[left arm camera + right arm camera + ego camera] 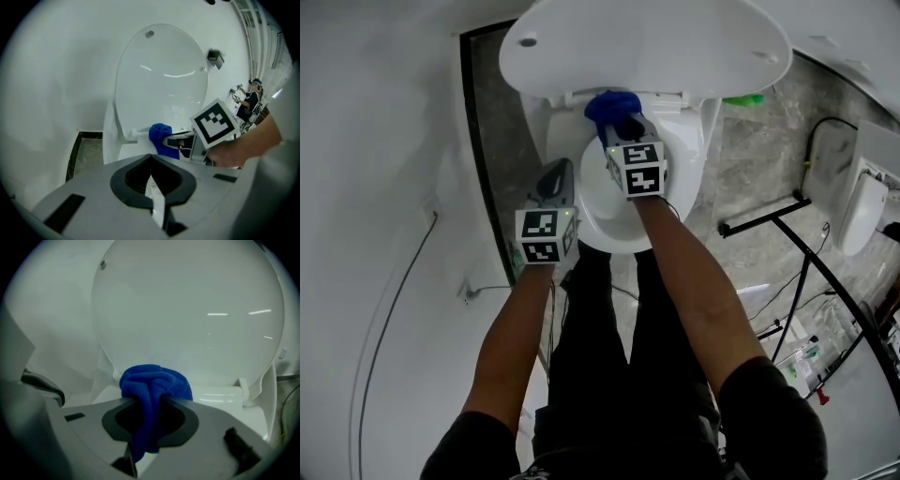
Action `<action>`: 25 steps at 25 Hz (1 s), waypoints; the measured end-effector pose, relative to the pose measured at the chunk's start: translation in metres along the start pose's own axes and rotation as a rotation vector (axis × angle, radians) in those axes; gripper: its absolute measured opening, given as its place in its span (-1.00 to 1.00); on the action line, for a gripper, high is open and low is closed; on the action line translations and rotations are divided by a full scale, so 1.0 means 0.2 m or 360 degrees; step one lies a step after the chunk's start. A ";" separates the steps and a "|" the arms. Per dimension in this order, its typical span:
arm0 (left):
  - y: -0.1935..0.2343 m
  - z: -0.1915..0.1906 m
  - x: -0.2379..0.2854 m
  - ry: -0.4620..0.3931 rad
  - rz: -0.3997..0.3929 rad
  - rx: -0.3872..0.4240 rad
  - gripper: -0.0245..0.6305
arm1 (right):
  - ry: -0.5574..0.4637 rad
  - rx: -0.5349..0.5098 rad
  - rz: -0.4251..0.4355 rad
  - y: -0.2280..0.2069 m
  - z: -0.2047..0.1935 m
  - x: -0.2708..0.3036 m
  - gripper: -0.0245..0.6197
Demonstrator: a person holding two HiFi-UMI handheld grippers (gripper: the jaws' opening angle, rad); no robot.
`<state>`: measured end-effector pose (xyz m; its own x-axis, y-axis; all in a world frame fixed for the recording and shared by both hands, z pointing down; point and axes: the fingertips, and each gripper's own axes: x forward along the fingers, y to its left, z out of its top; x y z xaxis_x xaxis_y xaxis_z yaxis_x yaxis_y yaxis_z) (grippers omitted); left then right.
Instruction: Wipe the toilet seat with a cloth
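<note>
Cloth (154, 380), just one, clamped in right gripper (151, 405).

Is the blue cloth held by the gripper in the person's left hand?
No, the right gripper clamps the blue cloth; the left gripper is shut and empty.

Blue cloth (154, 385), white toilet seat (605, 202), black-and-white marker cubes (636, 169)

Raised lid (647, 42) of the toilet (692, 141) is cut off by the top edge. The right gripper (623, 129) hides part of the cloth (606, 105) and the toilet's back rim. A green item (742, 99) right of the toilet is too small to identify.
</note>
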<state>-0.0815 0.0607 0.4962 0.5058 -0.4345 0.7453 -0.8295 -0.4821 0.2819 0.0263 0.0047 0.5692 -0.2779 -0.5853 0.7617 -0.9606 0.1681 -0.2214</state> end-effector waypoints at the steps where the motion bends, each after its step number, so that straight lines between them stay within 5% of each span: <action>1: -0.01 -0.01 0.01 0.0006 0.0000 -0.0003 -0.89 | -0.0001 0.0008 -0.0013 -0.03 0.00 -0.01 -0.67; 17: -0.22 -0.10 0.05 0.0051 -0.0030 0.0091 -0.89 | 0.0031 0.0084 -0.0250 -0.53 -0.18 -0.29 -0.67; 25: -0.30 -0.19 0.02 0.0092 -0.0035 0.0126 -0.89 | 0.0094 0.0105 -0.0238 -0.65 -0.37 -0.44 -0.67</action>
<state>-0.0393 0.1165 0.5053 0.5069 -0.3795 0.7739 -0.7960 -0.5506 0.2514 0.1750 0.0921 0.5758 -0.1334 -0.5521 0.8230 -0.9896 0.0291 -0.1408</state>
